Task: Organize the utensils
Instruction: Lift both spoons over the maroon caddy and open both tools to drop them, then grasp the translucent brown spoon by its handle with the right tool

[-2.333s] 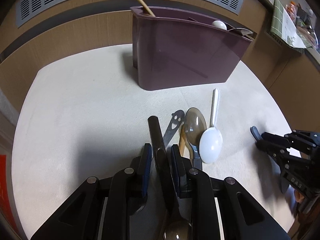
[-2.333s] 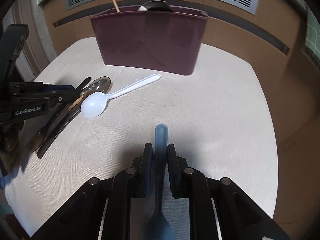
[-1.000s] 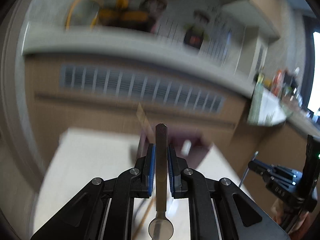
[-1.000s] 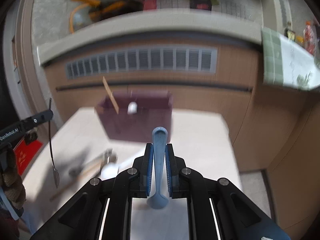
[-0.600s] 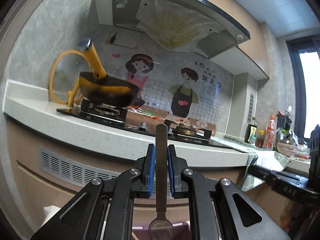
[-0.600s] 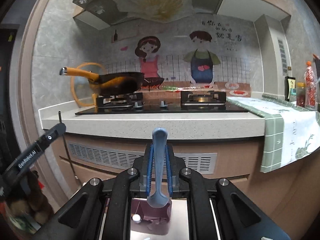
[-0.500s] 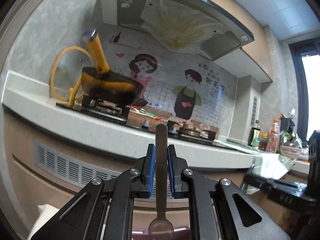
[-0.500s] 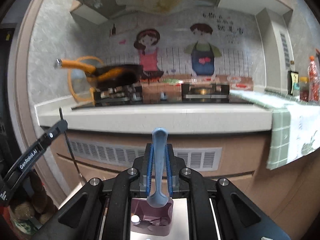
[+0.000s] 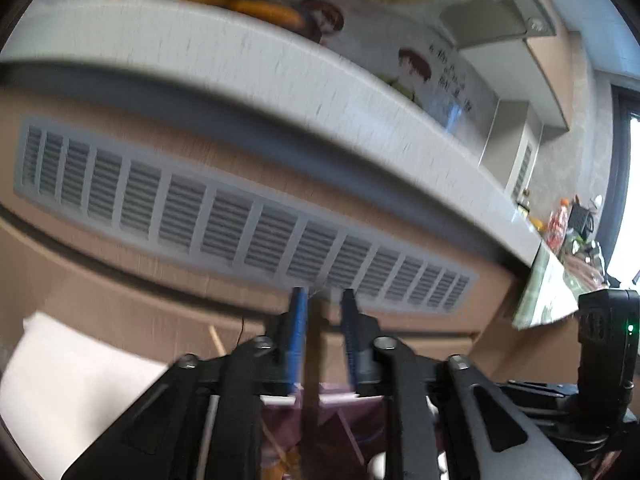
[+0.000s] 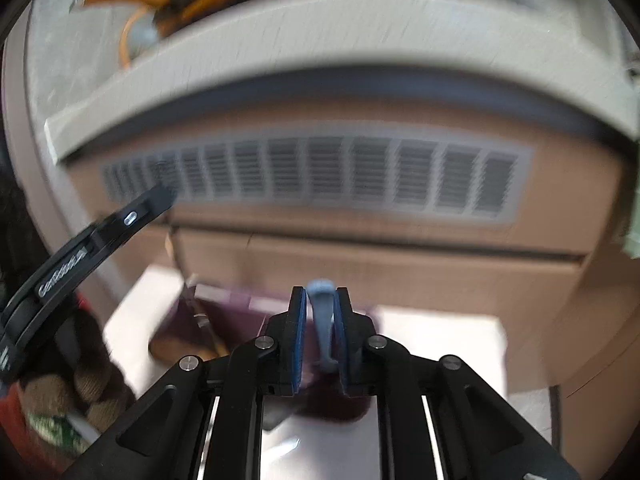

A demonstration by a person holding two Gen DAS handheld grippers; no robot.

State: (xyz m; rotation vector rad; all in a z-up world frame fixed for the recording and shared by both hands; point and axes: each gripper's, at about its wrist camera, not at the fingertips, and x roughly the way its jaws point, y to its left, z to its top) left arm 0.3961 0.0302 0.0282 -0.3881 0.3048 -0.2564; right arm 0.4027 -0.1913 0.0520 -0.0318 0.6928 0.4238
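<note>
Right wrist alone shows blue spoon (image 10: 322, 320) between gripper (image 10: 321, 312) pads.

Quick count, pretty blurry: one maroon utensil holder (image 10: 224, 312), one blue spoon (image 10: 322, 320), one dark-handled utensil (image 9: 312, 364), one wooden stick (image 9: 216, 340) lower left of the left wrist view. Two grippers (image 9: 322, 336) (image 10: 320, 336). One long vent grille (image 10: 316, 172), one orange-handled pan (image 10: 176, 0) upper left.
</note>
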